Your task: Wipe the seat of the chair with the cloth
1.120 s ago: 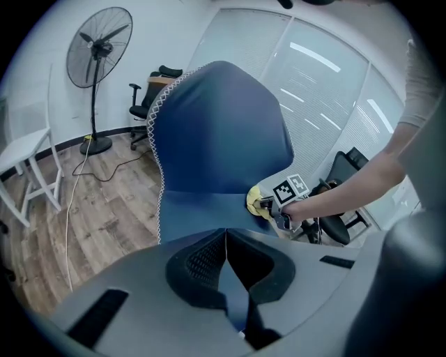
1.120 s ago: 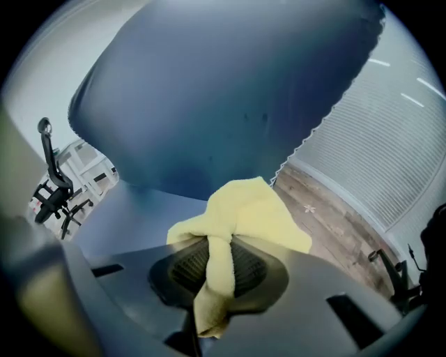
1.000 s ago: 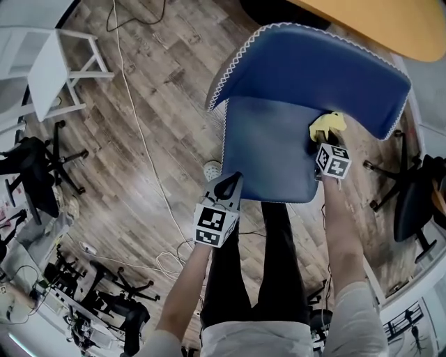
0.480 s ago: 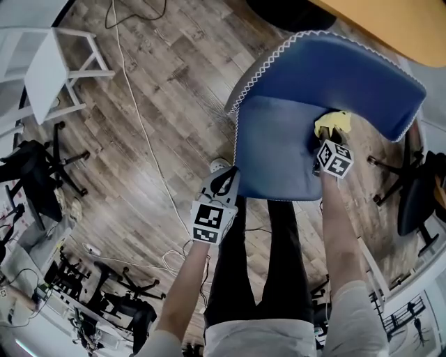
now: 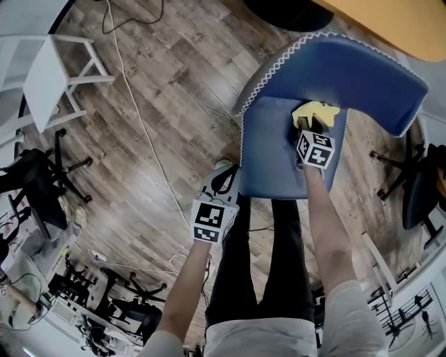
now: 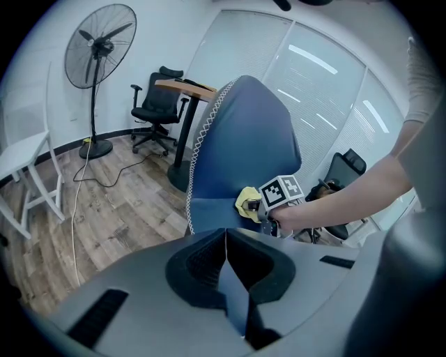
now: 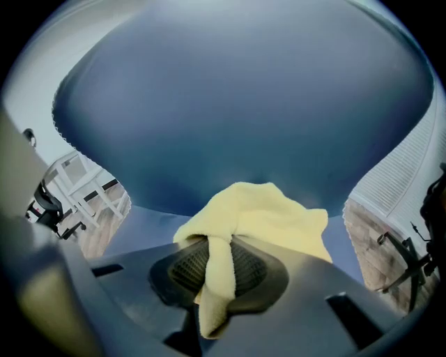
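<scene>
A blue padded chair with white stitched edging stands in front of me; its seat faces up and its backrest rises behind. My right gripper is shut on a yellow cloth that rests on the back middle of the seat, close to the backrest. In the right gripper view the cloth bunches out of the jaws against the blue seat. My left gripper hangs shut and empty off the seat's front left corner. The left gripper view shows the chair and the cloth.
Wood plank floor all round. A white cable runs across it left of the chair. A white stool stands far left, black office chairs beyond. An orange tabletop sits behind the backrest. The person's legs stand at the seat's front.
My right gripper has slid the yellow cloth leftward across the back of the seat, from near the right edge toward the middle. The left gripper has barely moved.
</scene>
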